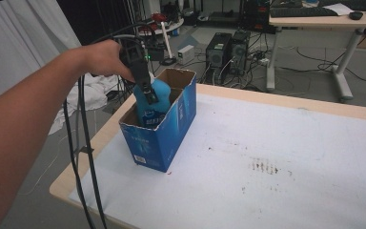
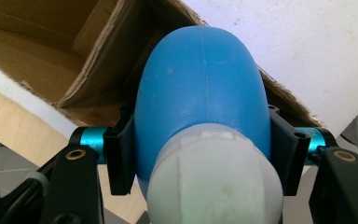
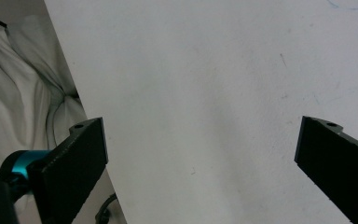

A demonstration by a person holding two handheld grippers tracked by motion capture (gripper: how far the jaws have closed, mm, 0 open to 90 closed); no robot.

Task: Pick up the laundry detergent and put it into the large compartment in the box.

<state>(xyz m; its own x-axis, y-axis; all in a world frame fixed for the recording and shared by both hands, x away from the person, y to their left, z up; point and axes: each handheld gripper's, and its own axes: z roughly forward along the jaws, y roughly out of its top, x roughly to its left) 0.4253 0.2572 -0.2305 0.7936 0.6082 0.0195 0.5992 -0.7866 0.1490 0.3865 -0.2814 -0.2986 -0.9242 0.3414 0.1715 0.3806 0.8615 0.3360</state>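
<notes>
1. The left tool point(image 1: 148, 95) is closed on a blue bottle point(image 1: 153, 95); in the left gripper view its two black pads press the blue body point(image 2: 200, 88) from both sides, and the white cap end point(image 2: 214, 182) points toward the camera.
2. The right tool point(image 3: 200, 158) stands wide open with nothing between its jaws; below it there is the white cover of the surface point(image 3: 214, 93).
3. The bottle is at the mouth of a blue cardboard box point(image 1: 159, 136), partly inside it, with the upper part above the rim.
4. The box stands on the surface point(image 1: 267, 157), at about 9 o'clock of it in the high view, near the left edge. Its top flaps are open and the brown inside point(image 2: 51, 51) shows.
5. The surface has a white cover with some small reddish brown stains point(image 1: 264, 166) at about 5 o'clock from the box, and a pale wooden border.
6. In the room behind, at 12 o'clock, two computer towers point(image 1: 228, 50) stand on the floor among cables. A second desk point(image 1: 314, 21) is at 1 o'clock. White cloth point(image 1: 93, 93) lies on the floor at 10 o'clock.
7. The left forearm point(image 1: 28, 129) comes from 7 o'clock and reaches up to the box; the hand point(image 1: 105, 57) holds the tool from above, pointing it steeply down. A black cable point(image 1: 83, 143) hangs from it.
</notes>
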